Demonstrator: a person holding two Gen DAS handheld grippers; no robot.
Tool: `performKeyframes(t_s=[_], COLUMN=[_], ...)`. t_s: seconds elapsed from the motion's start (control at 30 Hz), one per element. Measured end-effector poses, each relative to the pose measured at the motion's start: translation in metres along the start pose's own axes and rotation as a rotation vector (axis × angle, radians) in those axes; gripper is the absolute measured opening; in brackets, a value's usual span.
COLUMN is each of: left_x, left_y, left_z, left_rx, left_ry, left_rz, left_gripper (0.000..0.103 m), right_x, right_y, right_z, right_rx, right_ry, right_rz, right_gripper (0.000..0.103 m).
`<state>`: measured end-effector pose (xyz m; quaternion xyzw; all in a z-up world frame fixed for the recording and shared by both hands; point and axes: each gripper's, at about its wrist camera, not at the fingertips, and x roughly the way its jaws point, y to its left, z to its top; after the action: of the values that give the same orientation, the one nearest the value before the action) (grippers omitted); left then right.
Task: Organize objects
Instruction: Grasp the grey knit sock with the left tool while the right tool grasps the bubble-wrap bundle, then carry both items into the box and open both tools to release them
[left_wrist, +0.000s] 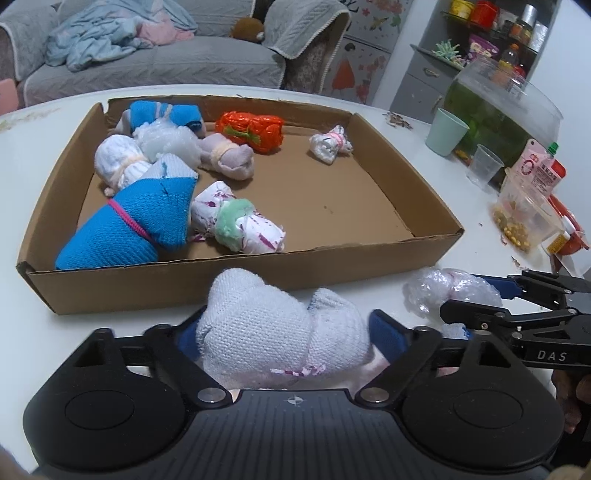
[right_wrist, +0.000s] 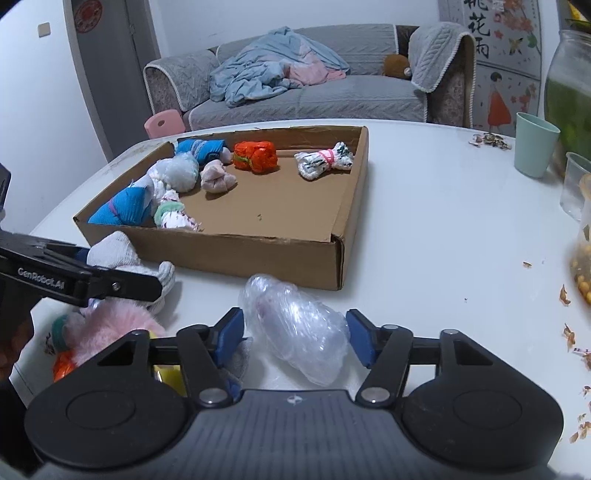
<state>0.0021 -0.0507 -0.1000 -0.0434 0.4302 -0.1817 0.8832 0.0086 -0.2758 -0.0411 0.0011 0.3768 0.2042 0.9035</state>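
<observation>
Two bundles outside the shallow brown cardboard tray (left_wrist: 236, 273), presumably awaiting transfer: white knitted sock roll (left_wrist: 273, 332) bracketed by the left gripper (left_wrist: 284, 332), crinkled clear plastic bundle (right_wrist: 299, 332) between the right gripper (right_wrist: 295, 336) pads (contact uncertain for both).

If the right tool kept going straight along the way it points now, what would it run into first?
The clear plastic-wrapped bundle already lies between the right tool pads, so it comes first. Beyond it, probably the near wall of the cardboard box, though depth is hard to judge in this fisheye view.
</observation>
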Motion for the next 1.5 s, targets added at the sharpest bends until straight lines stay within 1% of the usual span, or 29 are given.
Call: performKeyframes(t_s=[0.03, 0.2, 0.43, 0.6, 0.67, 0.8, 0.97, 1.03, 1.2, 1.33, 1.5], left_x=[0.0, -0.006, -0.028, -0.051, -0.061, -0.078, -0.089, -0.093, -0.098, -0.09, -0.067], left_y=[-0.001, -0.001, -0.001, -0.006, -0.009, -0.014, -0.02, -0.027, -0.044, -0.057, -0.065], left_z=[0.0, 0.0, 0.005, 0.011, 0.017, 0.035, 0.068, 0.084, 0.122, 0.147, 0.162], left_rx=[0.003, 0.02, 0.021, 0.057, 0.079, 0.128, 0.181, 0.208, 0.278, 0.33, 0.385], left_ry=[0.0, -0.024, -0.084, -0.113, -0.13, -0.163, -0.2, -0.219, -0.259, -0.265, -0.244], left_rz=[-0.006, -0.016, -0.017, -0.012, -0.006, 0.016, 0.042, 0.046, 0.048, 0.046, 0.046], left_gripper=[0.083, 0.07, 0.068, 0.068, 0.068, 0.068, 0.068, 0.068, 0.069, 0.069, 0.069], right_x=[0.0, -0.002, -0.012, -0.025, -0.031, -0.046, -0.059, -0.062, -0.059, -0.045, -0.023], right_y=[-0.001, -0.001, -0.011, -0.024, -0.027, -0.03, -0.027, -0.023, -0.013, -0.008, -0.005], right_z=[0.0, -0.002, 0.0, 0.005, 0.01, 0.03, 0.069, 0.088, 0.128, 0.15, 0.162], right_rx=[0.002, 0.001, 0.035, 0.06, 0.052, 0.013, -0.043, -0.075, -0.143, -0.185, -0.233], right_ry=[0.0, -0.004, -0.03, -0.042, -0.05, -0.076, -0.128, -0.151, -0.186, -0.174, -0.139], right_rz=[0.003, 0.018, 0.039, 0.026, 0.006, -0.006, -0.002, -0.005, 0.028, 0.049, 0.052], right_gripper=[0.046, 0.04, 0.038, 0.038, 0.038, 0.038, 0.038, 0.038, 0.038, 0.038, 0.039])
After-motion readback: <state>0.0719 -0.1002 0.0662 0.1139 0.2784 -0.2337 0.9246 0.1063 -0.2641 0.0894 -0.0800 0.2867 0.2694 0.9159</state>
